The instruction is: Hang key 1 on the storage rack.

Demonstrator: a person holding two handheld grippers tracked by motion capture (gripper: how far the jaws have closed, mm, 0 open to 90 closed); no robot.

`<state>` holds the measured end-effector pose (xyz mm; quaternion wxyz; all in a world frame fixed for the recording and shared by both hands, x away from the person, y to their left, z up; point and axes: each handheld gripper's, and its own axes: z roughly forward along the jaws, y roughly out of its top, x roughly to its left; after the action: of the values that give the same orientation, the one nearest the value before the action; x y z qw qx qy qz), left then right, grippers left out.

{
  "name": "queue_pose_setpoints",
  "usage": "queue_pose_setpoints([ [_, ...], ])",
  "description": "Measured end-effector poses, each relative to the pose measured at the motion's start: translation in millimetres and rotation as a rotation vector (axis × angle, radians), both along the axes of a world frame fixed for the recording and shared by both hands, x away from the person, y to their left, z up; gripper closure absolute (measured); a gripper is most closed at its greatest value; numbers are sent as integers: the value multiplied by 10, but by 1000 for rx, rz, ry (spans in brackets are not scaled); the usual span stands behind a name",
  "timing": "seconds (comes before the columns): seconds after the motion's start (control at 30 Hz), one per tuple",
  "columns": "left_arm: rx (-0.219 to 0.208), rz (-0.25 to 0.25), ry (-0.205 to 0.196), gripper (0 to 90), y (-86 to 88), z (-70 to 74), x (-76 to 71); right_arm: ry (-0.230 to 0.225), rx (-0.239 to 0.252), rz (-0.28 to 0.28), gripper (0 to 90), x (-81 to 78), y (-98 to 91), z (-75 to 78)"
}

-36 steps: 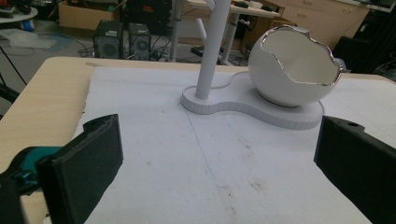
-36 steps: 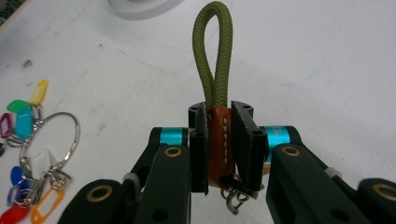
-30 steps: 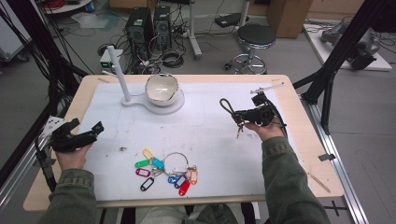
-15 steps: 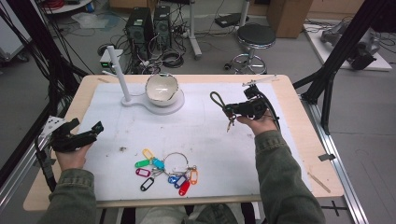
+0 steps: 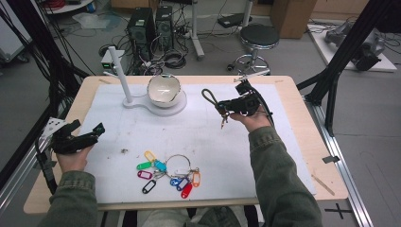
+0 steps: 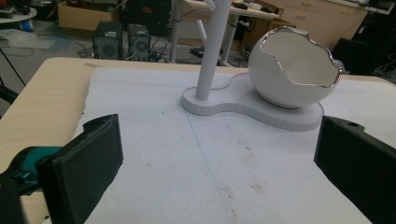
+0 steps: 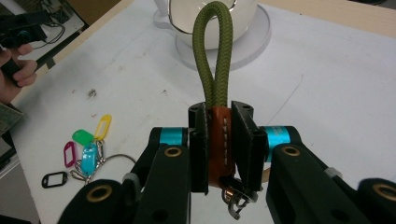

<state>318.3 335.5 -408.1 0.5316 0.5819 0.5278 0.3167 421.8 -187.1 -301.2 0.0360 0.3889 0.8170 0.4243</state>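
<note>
The right claw (image 7: 219,149) is clamped on the rope keychain (image 7: 215,70), lifted off the desk (image 5: 293,142). Hanging it on the white stand (image 5: 124,85) is left. The left claw (image 6: 219,158) waits apart.

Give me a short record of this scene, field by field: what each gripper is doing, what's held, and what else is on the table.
right gripper: shut on the keychain strap, raised above the mat
keychain strap: green rope loop upright, brown leather band between the jaws, metal clip hanging below
left gripper: open, nothing between the jaws, low over the mat's left side
stand: white post on a flat base, far side of the mat
bowl: white, on the stand's base
key tags: coloured, on a ring, near edge of the mat
mat: white, covers the table
</note>
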Motion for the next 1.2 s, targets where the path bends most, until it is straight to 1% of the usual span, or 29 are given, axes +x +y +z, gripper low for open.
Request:
queue_pose_setpoints([
  [0.1,0,-1,0,17,2,-1,2,-3,8,11,775,16,52,24],
  [0.23,2,-1,1,17,5,-1,4,-1,2,28,775,34,165,63],
  [0.4,1,1,1,17,8,0,1,-3,-2,43,775,51,252,97],
  [0.43,1,0,0,17,9,0,1,1,-4,49,775,59,308,112],
  [0.5,1,1,1,17,7,0,1,-4,-6,51,774,66,322,114],
  [0.6,-1,-1,1,17,7,0,1,4,-5,60,774,90,398,124],
  [1.07,-4,-1,0,17,9,-3,7,15,-3,88,774,140,606,153],
  [1.13,-1,-2,1,17,9,-4,7,16,-5,98,774,146,638,153],
  [1.17,-2,-3,1,17,9,-5,8,21,-13,105,774,153,688,152],
  [1.2,-2,-2,2,17,8,-5,8,21,-13,105,774,153,688,152],
])
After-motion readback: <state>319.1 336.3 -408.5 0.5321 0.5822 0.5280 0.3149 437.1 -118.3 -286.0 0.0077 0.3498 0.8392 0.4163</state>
